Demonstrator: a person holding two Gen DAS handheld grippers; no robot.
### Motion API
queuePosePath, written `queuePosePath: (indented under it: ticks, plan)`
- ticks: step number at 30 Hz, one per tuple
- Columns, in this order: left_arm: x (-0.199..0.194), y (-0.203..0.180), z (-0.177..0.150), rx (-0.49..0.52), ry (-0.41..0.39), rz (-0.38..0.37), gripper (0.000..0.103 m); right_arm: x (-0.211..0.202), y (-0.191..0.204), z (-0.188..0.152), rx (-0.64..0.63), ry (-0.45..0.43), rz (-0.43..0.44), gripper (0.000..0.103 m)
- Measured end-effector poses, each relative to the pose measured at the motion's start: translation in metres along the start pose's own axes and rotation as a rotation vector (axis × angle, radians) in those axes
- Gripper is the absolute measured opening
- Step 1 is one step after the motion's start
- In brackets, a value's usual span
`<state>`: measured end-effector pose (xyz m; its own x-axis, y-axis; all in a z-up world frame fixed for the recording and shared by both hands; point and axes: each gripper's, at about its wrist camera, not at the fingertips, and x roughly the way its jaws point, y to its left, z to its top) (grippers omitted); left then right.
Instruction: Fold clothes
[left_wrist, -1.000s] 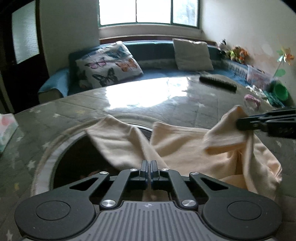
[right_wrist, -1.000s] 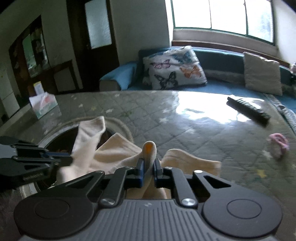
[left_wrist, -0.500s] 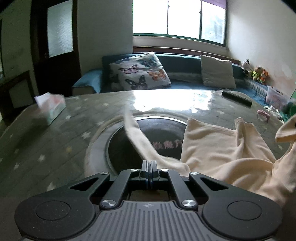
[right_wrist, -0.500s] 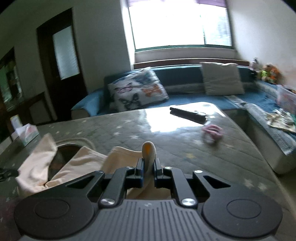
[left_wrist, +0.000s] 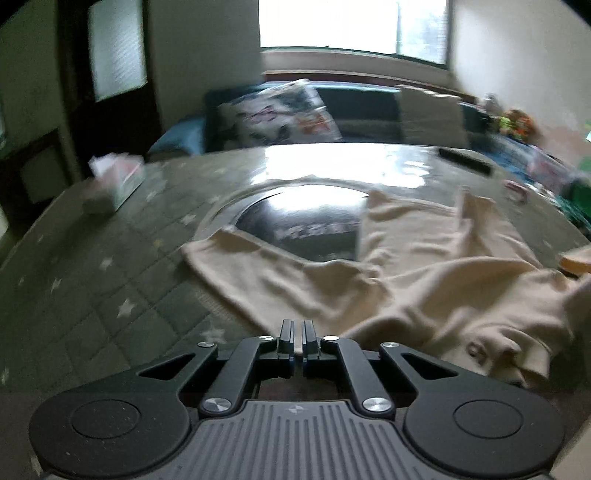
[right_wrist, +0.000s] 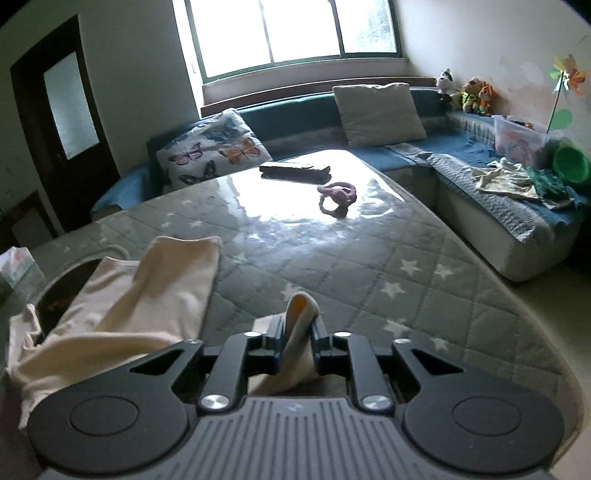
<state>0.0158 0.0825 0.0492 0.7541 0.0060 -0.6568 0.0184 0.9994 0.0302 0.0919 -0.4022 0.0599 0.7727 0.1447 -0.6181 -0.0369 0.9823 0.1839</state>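
A cream garment (left_wrist: 424, 280) lies rumpled on the quilted, star-patterned table (left_wrist: 110, 295), one sleeve stretched left across the rim of a round dark inset (left_wrist: 303, 221). My left gripper (left_wrist: 297, 332) sits low at the garment's near edge, jaws shut with a thin strip of cream cloth between them. This view is motion-blurred. In the right wrist view my right gripper (right_wrist: 299, 326) is shut on a fold of the same garment (right_wrist: 147, 295); the fold sticks up between the fingers and shows an orange lining. The remaining cloth trails off to the left.
A tissue box (left_wrist: 118, 181) stands at the table's left. A dark remote (right_wrist: 294, 171) and a pink looped item (right_wrist: 338, 195) lie at the far end. A blue sofa (right_wrist: 480, 177) with cushions, toys and loose clothes wraps around behind and right of the table edge.
The garment has gone from bunched and lifted to spread lower across the table. My left gripper has dropped toward the surface. My right gripper has swung right with its fold.
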Motion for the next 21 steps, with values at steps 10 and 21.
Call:
queuePosePath:
  ticks: [10, 21]
  plan:
    - [-0.015, -0.06, -0.018, 0.213, -0.016, -0.207, 0.046, -0.002, -0.006, -0.01, -0.011, 0.015, -0.032, 0.029]
    - [0.0, -0.069, 0.021, 0.218, -0.094, -0.184, 0.048, 0.016, 0.013, -0.006, -0.081, 0.033, -0.025, 0.04]
